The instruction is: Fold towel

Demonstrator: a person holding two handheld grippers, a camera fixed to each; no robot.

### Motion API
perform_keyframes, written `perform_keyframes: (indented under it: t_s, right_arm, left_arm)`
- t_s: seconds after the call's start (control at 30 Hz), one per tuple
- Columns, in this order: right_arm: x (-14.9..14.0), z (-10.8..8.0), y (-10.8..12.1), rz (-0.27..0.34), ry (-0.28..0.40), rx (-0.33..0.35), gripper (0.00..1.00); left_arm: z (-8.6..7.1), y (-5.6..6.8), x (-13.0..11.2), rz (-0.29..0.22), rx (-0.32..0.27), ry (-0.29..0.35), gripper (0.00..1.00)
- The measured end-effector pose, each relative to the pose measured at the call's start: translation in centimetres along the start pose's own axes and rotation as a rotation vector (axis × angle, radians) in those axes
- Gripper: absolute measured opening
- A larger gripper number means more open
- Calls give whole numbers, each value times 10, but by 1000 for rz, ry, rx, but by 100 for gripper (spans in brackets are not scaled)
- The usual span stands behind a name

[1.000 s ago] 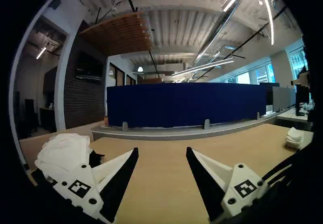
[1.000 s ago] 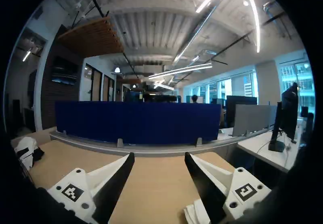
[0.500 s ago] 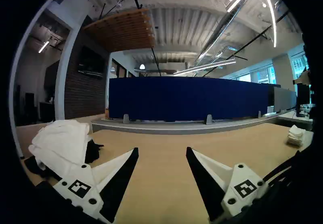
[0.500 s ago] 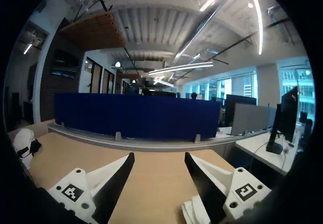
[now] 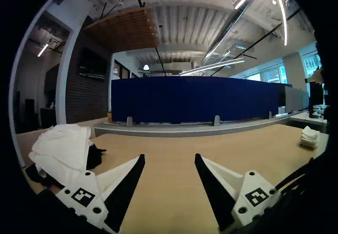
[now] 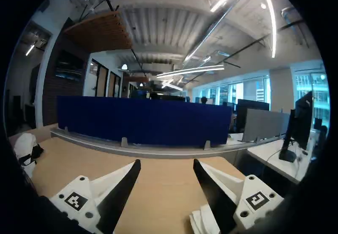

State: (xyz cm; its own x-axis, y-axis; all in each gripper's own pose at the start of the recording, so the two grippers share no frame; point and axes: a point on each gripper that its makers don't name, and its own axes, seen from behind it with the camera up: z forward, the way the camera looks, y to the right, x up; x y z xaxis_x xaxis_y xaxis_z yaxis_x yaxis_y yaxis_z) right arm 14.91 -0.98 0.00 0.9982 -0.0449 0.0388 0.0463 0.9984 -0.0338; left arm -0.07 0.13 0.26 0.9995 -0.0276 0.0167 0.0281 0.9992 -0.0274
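One heap of crumpled white towels [image 5: 63, 149] lies at the left end of the wooden table [image 5: 181, 143], beside the left gripper [image 5: 169, 156]. Folded towels [image 5: 310, 137] sit far right. The left gripper and the right gripper [image 6: 167, 161] are both spread, holding nothing.

The left hand-held gripper [image 5: 169, 156] has neared the crumpled towels [image 5: 63, 147].

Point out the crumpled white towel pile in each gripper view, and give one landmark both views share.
Left gripper view: the crumpled white towel pile lies at lower left on the wooden table.
Right gripper view: the same pile sits small at the far left edge.
Shared landmark: the blue partition along the table's far side.
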Motion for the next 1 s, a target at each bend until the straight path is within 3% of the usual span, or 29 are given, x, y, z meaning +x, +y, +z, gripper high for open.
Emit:
perform_keyframes:
  t_s: [0.3, 0.47, 1.0]
  right_arm:
    - [19, -1, 0, 23, 50, 18, 96]
    - [15, -3, 6, 24, 64, 24, 97]
    - [-67, -1, 8, 67, 69, 66, 97]
  left_arm:
    - [0, 0, 1, 1, 0, 0, 88]
    - [0, 0, 0, 1, 0, 0, 88]
    - [1, 1, 0, 1, 0, 0, 95]
